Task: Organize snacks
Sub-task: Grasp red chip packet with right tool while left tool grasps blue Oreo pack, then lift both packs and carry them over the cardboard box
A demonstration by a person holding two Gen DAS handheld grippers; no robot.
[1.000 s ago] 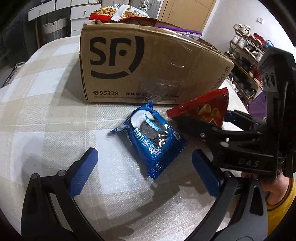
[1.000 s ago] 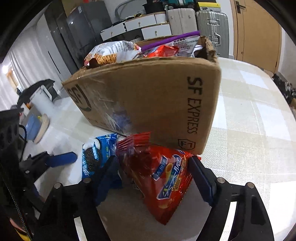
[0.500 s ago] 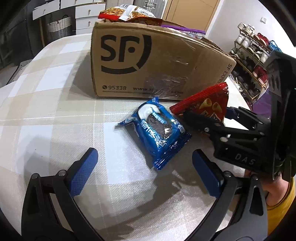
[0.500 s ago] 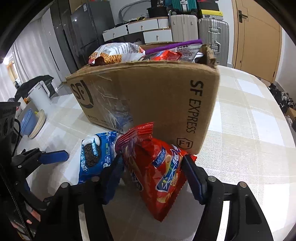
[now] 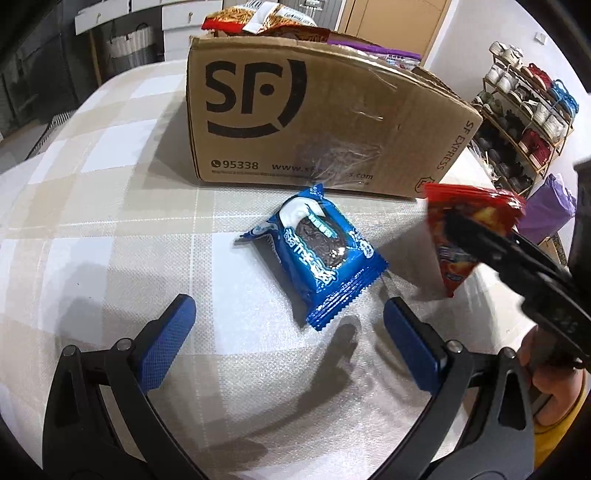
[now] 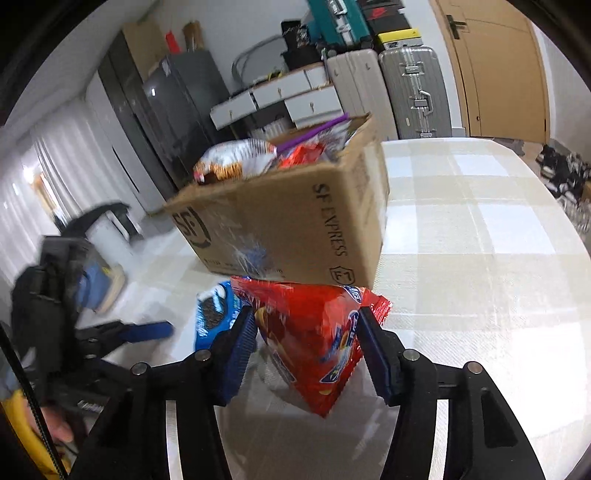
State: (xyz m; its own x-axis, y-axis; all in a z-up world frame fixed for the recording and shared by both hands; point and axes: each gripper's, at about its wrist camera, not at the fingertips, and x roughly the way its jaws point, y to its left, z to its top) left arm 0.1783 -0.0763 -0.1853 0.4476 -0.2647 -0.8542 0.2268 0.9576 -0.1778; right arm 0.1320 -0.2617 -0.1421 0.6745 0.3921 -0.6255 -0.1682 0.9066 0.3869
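My right gripper is shut on a red chip bag and holds it off the table, in front of the SF cardboard box. The bag also shows in the left wrist view, at the right. A blue cookie packet lies flat on the table in front of the box. My left gripper is open and empty, just short of the blue packet, which also shows in the right wrist view. The box holds several snack bags.
The table wears a checked beige cloth. A shoe rack stands beyond the table's right edge. Suitcases and drawers stand behind the table. A purple bag lies by the rack.
My right gripper has closed on the red chip bag and lifted it up and back from the box. My left gripper has come a little closer to the blue packet.
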